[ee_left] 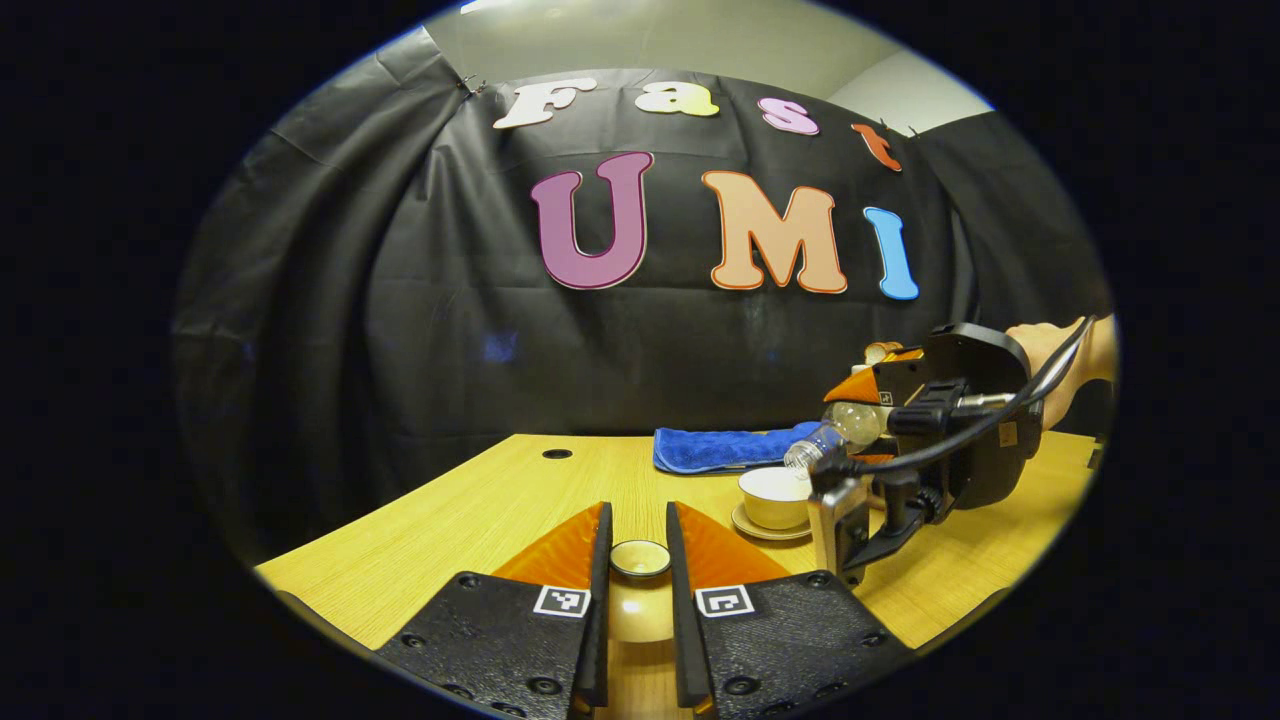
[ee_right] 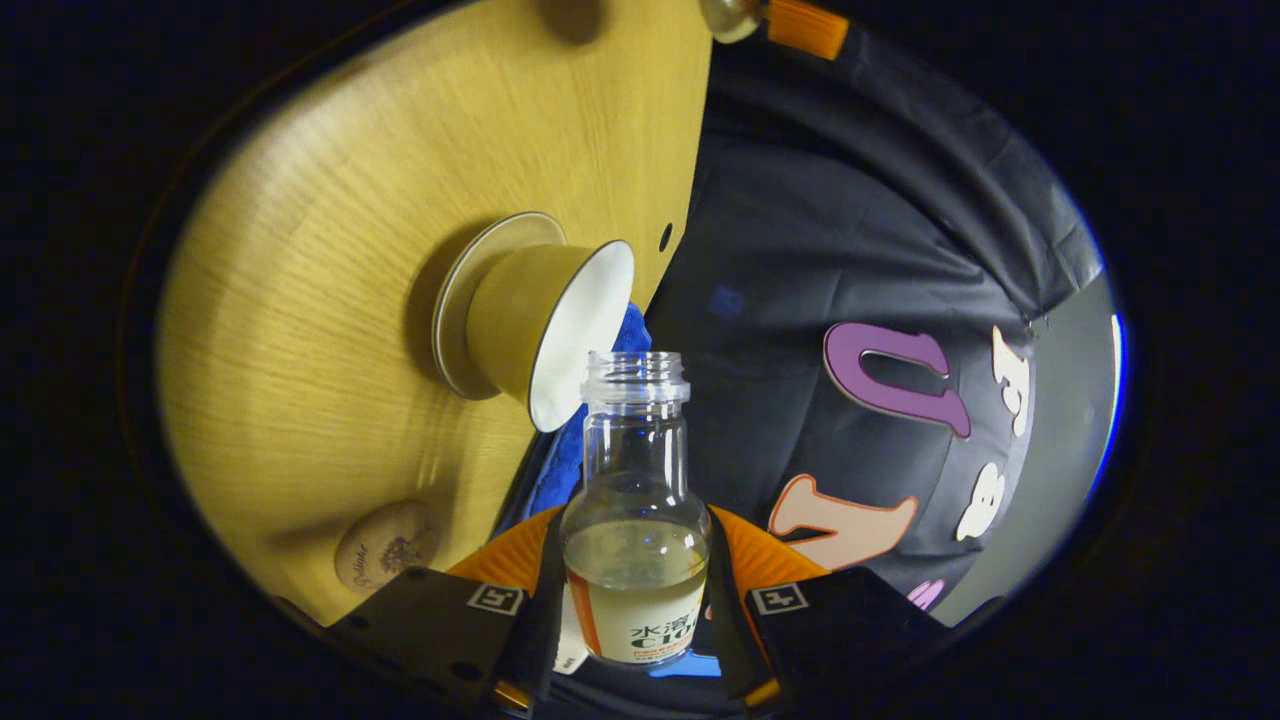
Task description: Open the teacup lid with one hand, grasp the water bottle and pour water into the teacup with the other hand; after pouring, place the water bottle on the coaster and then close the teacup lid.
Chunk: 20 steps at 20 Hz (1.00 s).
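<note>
You held the teacup lid pinched between the fingers of your left gripper, lifted clear near the front edge of the tabletop, so the teacup on its saucer stayed uncovered. Your right gripper was clamped on the water bottle, tipped with its open mouth just above the cup's rim, evidently for pouring. The coaster lay bare beside the cup, ready for the bottle. A blue towel sat toward the back edge.
</note>
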Each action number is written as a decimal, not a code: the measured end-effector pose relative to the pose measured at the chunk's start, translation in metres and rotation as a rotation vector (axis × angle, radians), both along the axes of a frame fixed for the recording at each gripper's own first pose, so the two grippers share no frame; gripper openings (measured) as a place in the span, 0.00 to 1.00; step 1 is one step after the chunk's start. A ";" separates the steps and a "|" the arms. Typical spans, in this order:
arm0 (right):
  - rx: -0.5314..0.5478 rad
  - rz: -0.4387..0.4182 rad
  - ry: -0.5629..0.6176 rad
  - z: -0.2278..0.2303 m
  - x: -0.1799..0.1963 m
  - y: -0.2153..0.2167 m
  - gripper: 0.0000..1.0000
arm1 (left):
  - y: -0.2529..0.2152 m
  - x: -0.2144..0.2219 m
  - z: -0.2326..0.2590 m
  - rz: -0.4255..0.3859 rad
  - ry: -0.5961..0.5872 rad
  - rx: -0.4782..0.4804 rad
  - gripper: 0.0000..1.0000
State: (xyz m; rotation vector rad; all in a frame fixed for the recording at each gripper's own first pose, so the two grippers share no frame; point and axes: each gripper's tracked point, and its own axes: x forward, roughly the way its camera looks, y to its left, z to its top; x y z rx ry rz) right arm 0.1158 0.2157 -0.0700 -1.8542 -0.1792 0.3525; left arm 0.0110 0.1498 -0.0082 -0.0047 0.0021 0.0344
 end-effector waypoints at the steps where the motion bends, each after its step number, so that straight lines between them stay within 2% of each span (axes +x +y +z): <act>1: 0.064 -0.017 0.035 -0.002 -0.002 -0.001 0.69 | 0.000 0.000 0.000 0.000 0.000 0.000 0.24; 3: 0.233 -0.060 0.111 0.002 -0.007 -0.008 0.65 | 0.000 0.001 0.000 0.000 0.000 0.000 0.24; 4: 0.333 -0.080 0.149 0.010 -0.002 -0.007 0.67 | 0.000 0.000 0.000 0.000 0.000 0.000 0.24; 6: 0.560 -0.119 0.232 0.025 0.003 -0.013 0.70 | -0.001 0.000 0.000 0.000 0.000 0.000 0.24; 7: 0.673 -0.142 0.265 0.032 0.005 -0.019 0.65 | -0.001 0.000 0.000 0.000 0.001 -0.001 0.24; 12: 1.316 -0.237 0.406 0.051 0.022 -0.062 0.68 | 0.001 0.000 0.000 0.005 0.001 0.000 0.24; 13: 1.416 -0.255 0.417 0.049 0.025 -0.070 0.65 | 0.001 0.000 0.001 0.006 0.002 0.000 0.24; 16: 1.619 -0.257 0.417 0.040 0.030 -0.082 0.68 | 0.001 0.001 -0.001 0.008 0.001 0.000 0.24; 20: 1.766 -0.269 0.416 0.026 0.038 -0.082 0.67 | 0.002 0.000 -0.001 0.010 0.002 0.000 0.24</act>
